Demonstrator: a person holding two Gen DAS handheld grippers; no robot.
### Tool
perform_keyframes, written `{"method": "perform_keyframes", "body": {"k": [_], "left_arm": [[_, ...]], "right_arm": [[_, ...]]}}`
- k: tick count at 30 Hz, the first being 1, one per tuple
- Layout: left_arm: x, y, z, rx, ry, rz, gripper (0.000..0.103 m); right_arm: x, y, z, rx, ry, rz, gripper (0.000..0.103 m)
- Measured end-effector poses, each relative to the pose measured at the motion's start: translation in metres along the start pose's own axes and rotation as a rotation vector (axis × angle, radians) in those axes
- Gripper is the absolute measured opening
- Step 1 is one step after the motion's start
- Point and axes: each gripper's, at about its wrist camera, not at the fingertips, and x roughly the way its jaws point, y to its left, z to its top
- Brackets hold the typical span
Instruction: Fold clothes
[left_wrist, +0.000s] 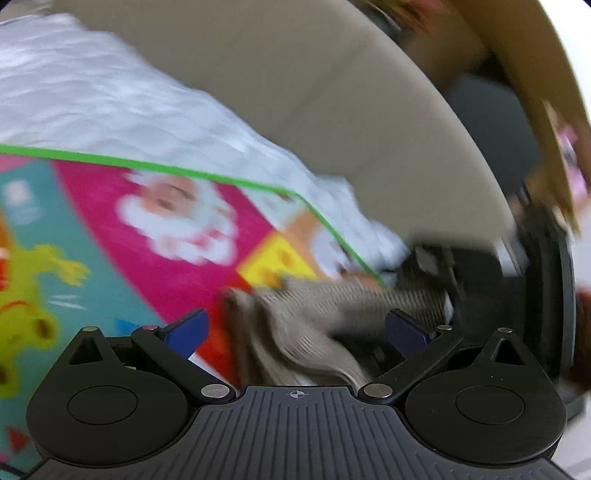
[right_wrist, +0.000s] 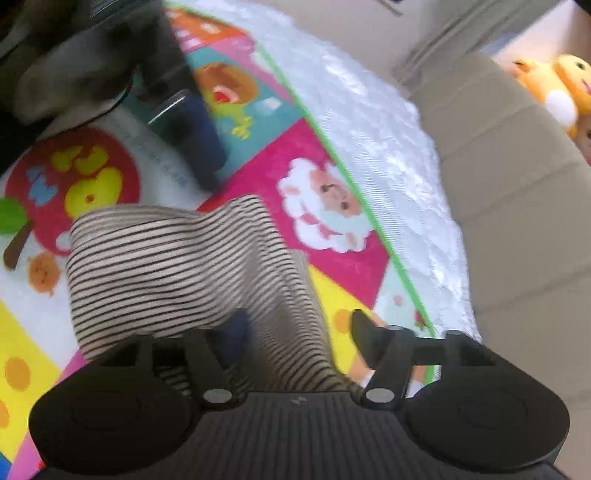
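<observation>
A beige garment with thin dark stripes (right_wrist: 166, 266) lies rumpled on a colourful cartoon play mat (right_wrist: 332, 155). My right gripper (right_wrist: 299, 338) is open just above it, and the cloth runs between its fingers, with bare mat showing beside the right finger. In the left wrist view the same garment (left_wrist: 295, 332) is bunched and blurred between the wide-apart blue pads (left_wrist: 188, 330) of my left gripper (left_wrist: 295, 328), which is open and not pinching it. The left gripper's blue finger (right_wrist: 195, 136) also shows at the upper left of the right wrist view, under a dark sleeve (right_wrist: 74, 74).
A green-edged white crinkled sheet (right_wrist: 388, 155) borders the mat. Beyond it stands a beige sofa (right_wrist: 517, 221) with yellow plush toys (right_wrist: 554, 85). A cardboard box (left_wrist: 524, 74) and blurred dark shapes (left_wrist: 480, 280) are at the right of the left wrist view.
</observation>
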Motion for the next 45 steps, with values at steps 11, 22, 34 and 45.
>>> {"method": "perform_keyframes", "body": {"k": [11, 22, 34, 45], "left_arm": [[0.036, -0.026, -0.025, 0.217, 0.081, 0.156, 0.103], [0.043, -0.009, -0.017, 0.171, 0.072, 0.243, 0.103], [0.047, -0.004, -0.017, 0.168, 0.064, 0.254, 0.103], [0.046, -0.006, -0.019, 0.186, 0.077, 0.271, 0.103]], "right_arm": [[-0.032, -0.028, -0.031, 0.309, -0.024, -0.132, 0.103], [0.023, -0.055, -0.082, 0.687, 0.092, -0.236, 0.103], [0.026, -0.069, -0.116, 1.059, 0.196, -0.216, 0.103], [-0.004, -0.057, -0.085, 1.057, 0.09, -0.354, 0.103]]}}
